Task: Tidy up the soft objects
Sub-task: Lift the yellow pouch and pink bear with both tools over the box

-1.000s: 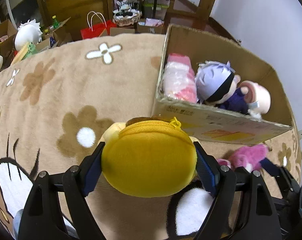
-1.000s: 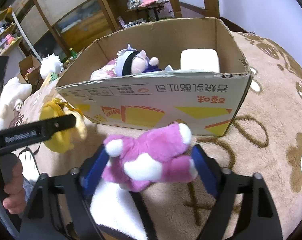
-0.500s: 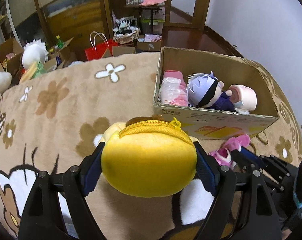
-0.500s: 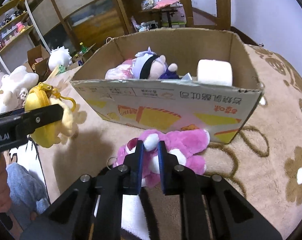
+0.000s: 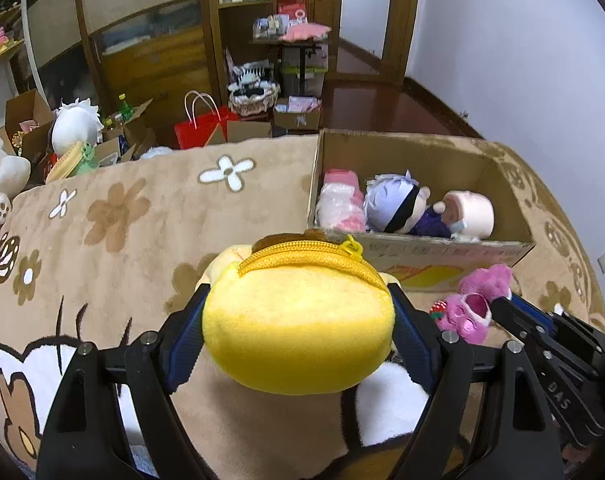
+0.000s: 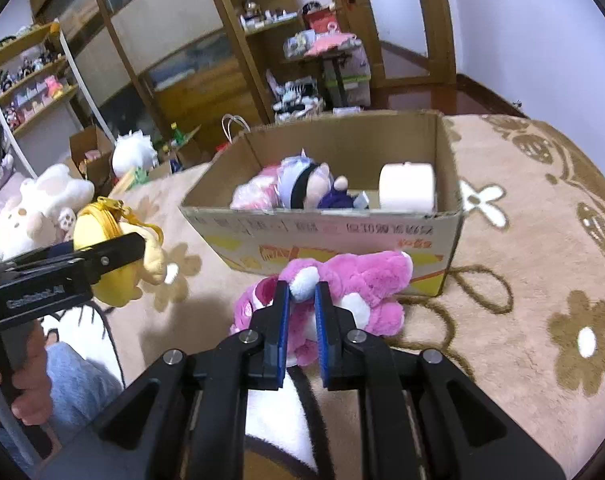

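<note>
My left gripper [image 5: 298, 320] is shut on a round yellow plush pouch [image 5: 298, 316] with a zipper and holds it above the tan flowered blanket [image 5: 142, 216]. The pouch also shows in the right wrist view [image 6: 102, 256]. My right gripper [image 6: 301, 300] is shut on a paw of a pink plush bear [image 6: 354, 284], which hangs just in front of the cardboard box [image 6: 342, 236]. The bear also shows in the left wrist view [image 5: 474, 304]. The box [image 5: 442, 248] holds a pink plush, a purple-haired doll [image 5: 398, 204] and a pale round-headed doll [image 5: 470, 216].
A white plush [image 6: 42, 208] lies at the blanket's left edge. Cardboard boxes, a red bag [image 5: 202, 128] and shelves stand on the floor beyond the blanket. A white wall is on the right.
My right gripper has closed on the pink bear and lifted it off the blanket. Both grippers have risen and pulled back from the box. The left still holds the yellow pouch.
</note>
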Tool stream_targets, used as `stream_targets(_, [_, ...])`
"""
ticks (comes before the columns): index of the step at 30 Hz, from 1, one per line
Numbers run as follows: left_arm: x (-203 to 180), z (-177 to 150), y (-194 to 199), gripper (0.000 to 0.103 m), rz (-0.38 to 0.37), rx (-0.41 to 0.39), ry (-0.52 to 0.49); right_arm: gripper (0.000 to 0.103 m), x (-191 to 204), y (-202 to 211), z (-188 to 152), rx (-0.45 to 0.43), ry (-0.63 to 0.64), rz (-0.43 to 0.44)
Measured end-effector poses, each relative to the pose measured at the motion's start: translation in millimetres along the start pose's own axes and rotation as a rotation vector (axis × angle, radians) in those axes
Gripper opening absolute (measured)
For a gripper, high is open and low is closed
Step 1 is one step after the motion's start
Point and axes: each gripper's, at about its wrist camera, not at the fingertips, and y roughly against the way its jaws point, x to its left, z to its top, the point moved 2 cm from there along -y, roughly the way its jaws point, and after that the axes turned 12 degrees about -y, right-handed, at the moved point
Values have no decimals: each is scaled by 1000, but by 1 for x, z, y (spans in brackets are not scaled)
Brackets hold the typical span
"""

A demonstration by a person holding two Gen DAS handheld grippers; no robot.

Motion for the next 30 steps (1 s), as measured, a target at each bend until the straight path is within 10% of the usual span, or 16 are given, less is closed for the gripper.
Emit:
stream_targets(14, [-4, 28, 42, 82, 48, -224, -23, 13, 14, 71, 37, -244, -3, 72])
stream_targets(30, [-32, 71, 10, 82, 79, -345, -146, 13, 4, 42, 81, -298, -12, 78])
